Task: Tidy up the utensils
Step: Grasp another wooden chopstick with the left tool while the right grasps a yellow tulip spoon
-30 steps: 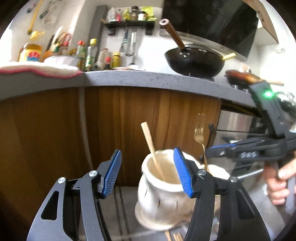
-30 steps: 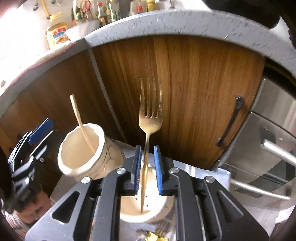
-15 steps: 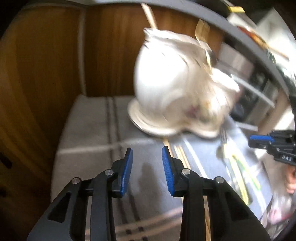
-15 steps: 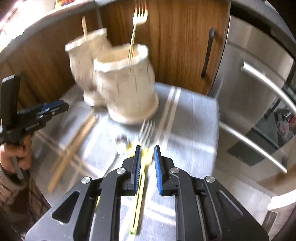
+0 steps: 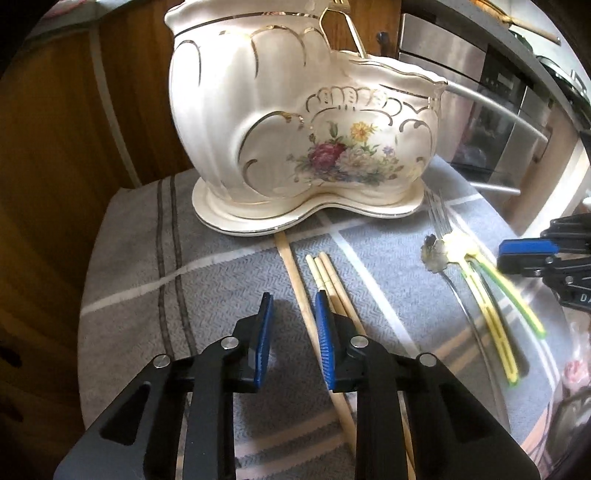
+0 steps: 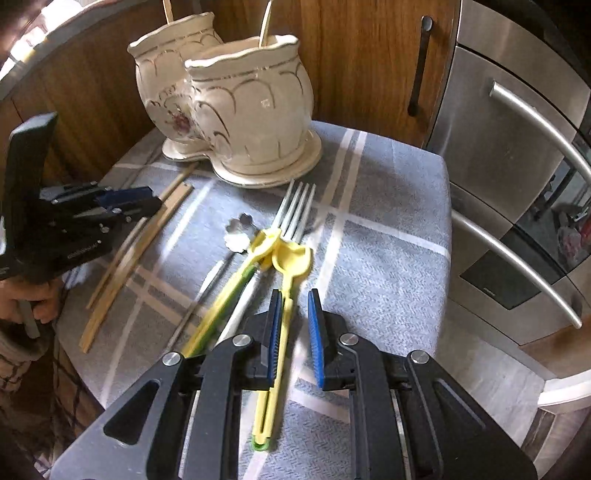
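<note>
Your left gripper is spread over a chopstick on the cloth. Your right gripper is spread, empty; yellow spoon at 11 o'clock.

Gold fork in ceramic holder: top cut off by frame edge. Chopsticks partly hidden behind left gripper. Green-yellow utensil motion-blurred.

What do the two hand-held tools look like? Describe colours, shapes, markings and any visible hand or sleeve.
Both the left tool and the right tool have matte black angular frames with triangular cut-outs, silver pivot bolts and ribbed blue pads. White lettering marks the left tool's side. A bare hand with a dark checked sleeve grips it.
</note>
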A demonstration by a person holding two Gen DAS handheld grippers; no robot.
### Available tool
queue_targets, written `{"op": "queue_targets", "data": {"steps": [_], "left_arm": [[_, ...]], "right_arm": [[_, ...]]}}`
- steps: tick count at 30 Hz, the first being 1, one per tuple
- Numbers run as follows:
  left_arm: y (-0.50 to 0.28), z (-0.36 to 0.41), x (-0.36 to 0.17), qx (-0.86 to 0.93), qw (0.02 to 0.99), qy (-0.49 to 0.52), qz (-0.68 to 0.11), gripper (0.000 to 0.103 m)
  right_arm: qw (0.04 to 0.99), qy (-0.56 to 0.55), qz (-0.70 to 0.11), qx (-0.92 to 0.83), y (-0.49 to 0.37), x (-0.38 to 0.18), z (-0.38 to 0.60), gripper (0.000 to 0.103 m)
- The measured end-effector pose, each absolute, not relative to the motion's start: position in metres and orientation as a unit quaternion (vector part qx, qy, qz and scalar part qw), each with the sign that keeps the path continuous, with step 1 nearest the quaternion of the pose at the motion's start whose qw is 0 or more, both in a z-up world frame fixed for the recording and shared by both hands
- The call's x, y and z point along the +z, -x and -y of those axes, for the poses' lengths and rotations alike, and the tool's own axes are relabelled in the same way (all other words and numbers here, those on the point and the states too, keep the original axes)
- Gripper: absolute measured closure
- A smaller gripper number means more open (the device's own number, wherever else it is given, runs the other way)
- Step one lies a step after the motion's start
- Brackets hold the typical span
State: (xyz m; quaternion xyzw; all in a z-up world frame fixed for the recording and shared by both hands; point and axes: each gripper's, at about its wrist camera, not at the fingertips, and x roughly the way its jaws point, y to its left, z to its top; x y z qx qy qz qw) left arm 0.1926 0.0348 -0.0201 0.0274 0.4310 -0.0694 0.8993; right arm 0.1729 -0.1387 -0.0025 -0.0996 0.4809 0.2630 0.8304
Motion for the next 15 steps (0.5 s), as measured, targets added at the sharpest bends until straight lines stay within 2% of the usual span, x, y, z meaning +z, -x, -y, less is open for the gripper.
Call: {"op": "queue_targets", "data": {"steps": [5,15], "left_arm": [[-0.189,-0.036,-0.020,-0.062,0.898,-0.037,-0.434,0.094],[-0.157,-0.047,-0.017,-0.070,0.885,-0.035,-0.459,0.095]], "right_arm": [[0.820,0.114,-0.495,0.264,-0.174,-0.011,0.132,0.084],[0.812,0.140,-0.503,0.260,-0.169,-0.014,0.128,0.083]]}}
